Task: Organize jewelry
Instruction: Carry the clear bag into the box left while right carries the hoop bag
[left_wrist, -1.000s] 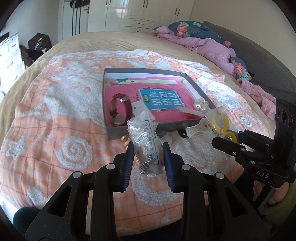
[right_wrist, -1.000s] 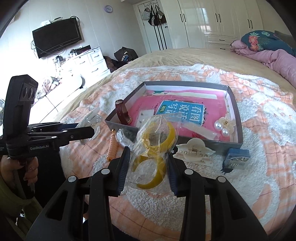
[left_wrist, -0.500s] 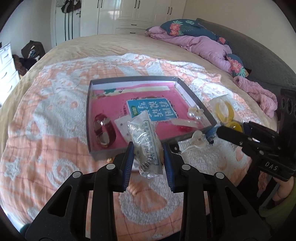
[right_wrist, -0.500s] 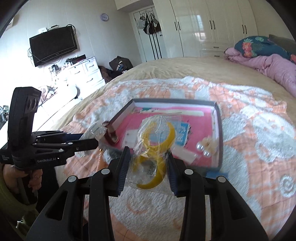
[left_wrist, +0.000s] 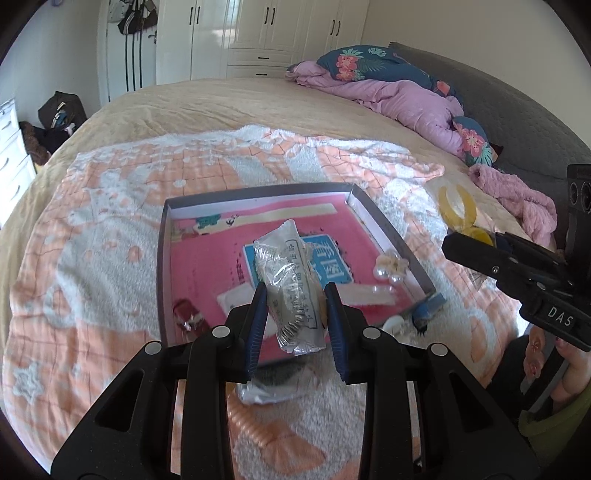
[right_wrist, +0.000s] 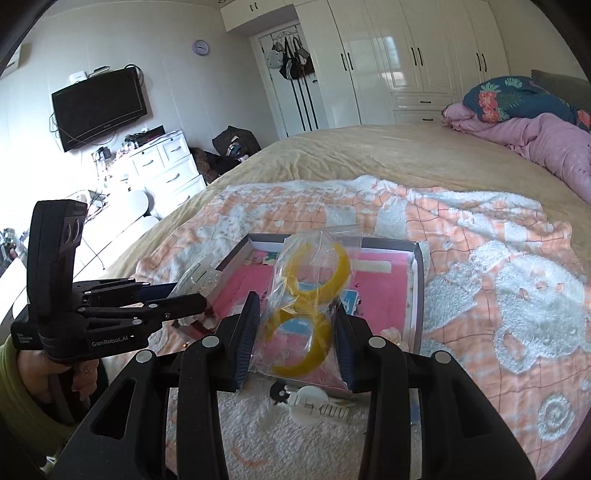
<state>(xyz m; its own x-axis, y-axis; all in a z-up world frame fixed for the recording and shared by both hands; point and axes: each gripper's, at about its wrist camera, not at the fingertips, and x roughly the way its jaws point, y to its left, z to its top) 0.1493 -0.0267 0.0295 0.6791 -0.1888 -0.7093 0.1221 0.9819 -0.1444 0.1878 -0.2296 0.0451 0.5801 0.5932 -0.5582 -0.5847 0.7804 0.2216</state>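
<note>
Above the grey tray (left_wrist: 384, 225) on the towel, left gripper (left_wrist: 295, 317) pinches a clear packet (left_wrist: 291, 288), right gripper (right_wrist: 295, 332) clamps bagged yellow hoops (right_wrist: 310, 295), a white hair clip (right_wrist: 314, 402) just outside the tray's near wall.

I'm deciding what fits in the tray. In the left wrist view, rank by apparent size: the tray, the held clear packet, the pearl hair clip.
1. Tray, clearly largest.
2. Clear packet, though nearness to the camera enlarges it.
3. Pearl hair clip, smallest.

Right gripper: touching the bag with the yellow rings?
Touching. The right wrist view shows the right gripper with both pads pressed against the bag of yellow rings, holding it up above the tray.
</note>
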